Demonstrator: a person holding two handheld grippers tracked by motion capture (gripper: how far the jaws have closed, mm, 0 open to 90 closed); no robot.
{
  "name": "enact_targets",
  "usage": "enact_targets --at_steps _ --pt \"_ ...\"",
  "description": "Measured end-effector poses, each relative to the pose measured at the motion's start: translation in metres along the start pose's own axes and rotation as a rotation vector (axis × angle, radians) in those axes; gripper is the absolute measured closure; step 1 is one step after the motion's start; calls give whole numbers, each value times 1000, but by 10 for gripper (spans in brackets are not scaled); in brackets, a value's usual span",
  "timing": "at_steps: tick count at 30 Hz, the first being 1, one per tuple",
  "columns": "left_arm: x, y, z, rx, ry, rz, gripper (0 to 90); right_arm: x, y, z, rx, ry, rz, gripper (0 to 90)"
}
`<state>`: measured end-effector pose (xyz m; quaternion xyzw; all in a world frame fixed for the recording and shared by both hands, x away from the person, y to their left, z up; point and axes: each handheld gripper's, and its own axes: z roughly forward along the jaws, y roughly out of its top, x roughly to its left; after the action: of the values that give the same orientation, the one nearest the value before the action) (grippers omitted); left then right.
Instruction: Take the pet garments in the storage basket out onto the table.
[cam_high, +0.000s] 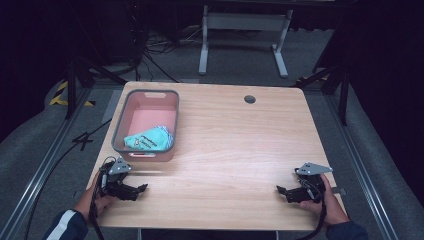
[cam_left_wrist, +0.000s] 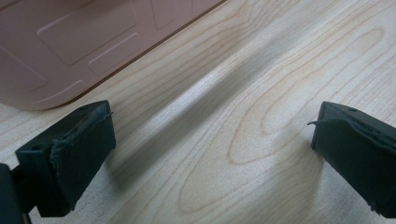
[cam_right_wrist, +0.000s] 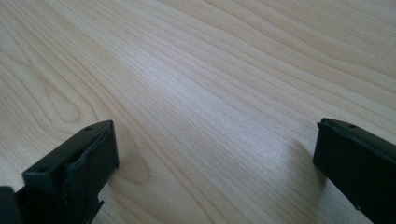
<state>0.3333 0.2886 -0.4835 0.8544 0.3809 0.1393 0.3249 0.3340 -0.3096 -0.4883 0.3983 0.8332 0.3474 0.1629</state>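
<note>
Both tongs wide, holding nothing. Left tongs (cam_high: 141, 188) rest at counter's (cam_high: 240, 145) near-left corner, right tongs (cam_high: 281, 190) at near-right corner. Teal packet (cam_high: 148, 138) lies in pink bin (cam_high: 120, 120) by left edge, at its near end. Likely reach: left tongs rise over near wall, descend vertically, pinch packet's middle.

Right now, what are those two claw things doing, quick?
Left gripper: fingers wide open, holding nothing, beside the pink bin.
Right gripper: fingers wide open, holding nothing, over bare table.
</note>
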Motion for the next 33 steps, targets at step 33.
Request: enact_targets --at_steps 33 --pt "11 15 -74 -11 20 60 214 0 -1 -1 0 3 0 3"
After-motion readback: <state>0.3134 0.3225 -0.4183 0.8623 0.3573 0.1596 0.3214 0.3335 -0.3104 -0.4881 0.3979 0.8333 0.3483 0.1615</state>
